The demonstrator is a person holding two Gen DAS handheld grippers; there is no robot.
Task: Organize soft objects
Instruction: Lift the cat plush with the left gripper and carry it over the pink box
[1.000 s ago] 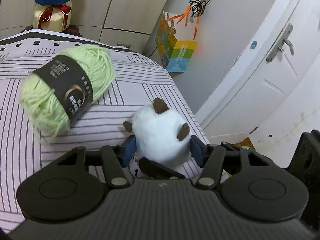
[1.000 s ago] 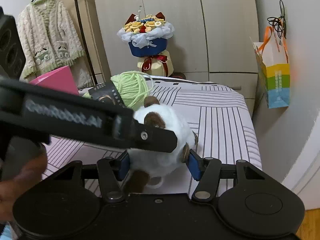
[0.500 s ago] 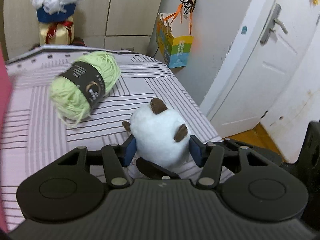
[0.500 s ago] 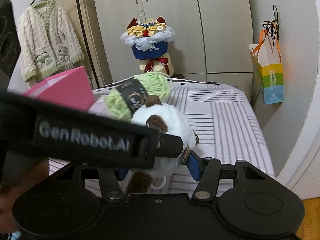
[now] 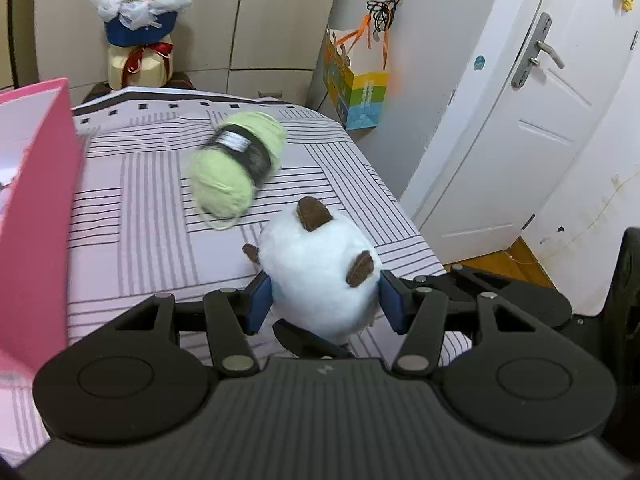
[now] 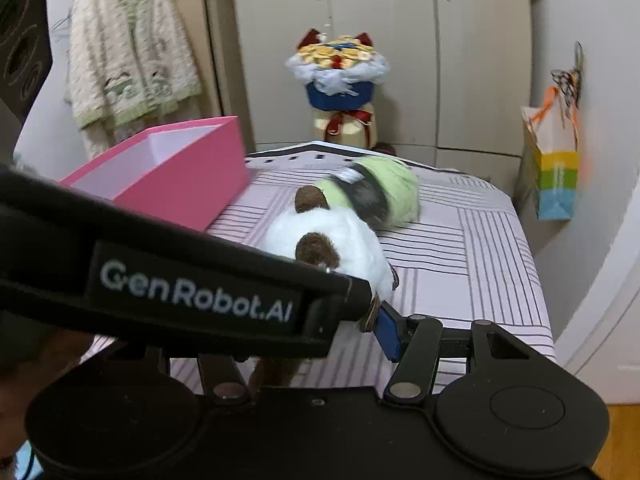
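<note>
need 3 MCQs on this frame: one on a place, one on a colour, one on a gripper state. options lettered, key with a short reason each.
1. Where does the pink box stand relative to the green yarn ball in the left wrist view?
A. to its left
B. to its right
C. on top of it

2. What colour are the ears of the white plush toy?
A. pink
B. brown
C. green

3. What is the left gripper doing?
A. open over bare bedsheet
B. shut on the yarn ball
C. shut on the plush toy

Key:
1 A, the box fills the left edge, the yarn lies mid-bed.
2 B, both ears are dark brown patches.
3 C, its blue pads press both sides of the toy.
</note>
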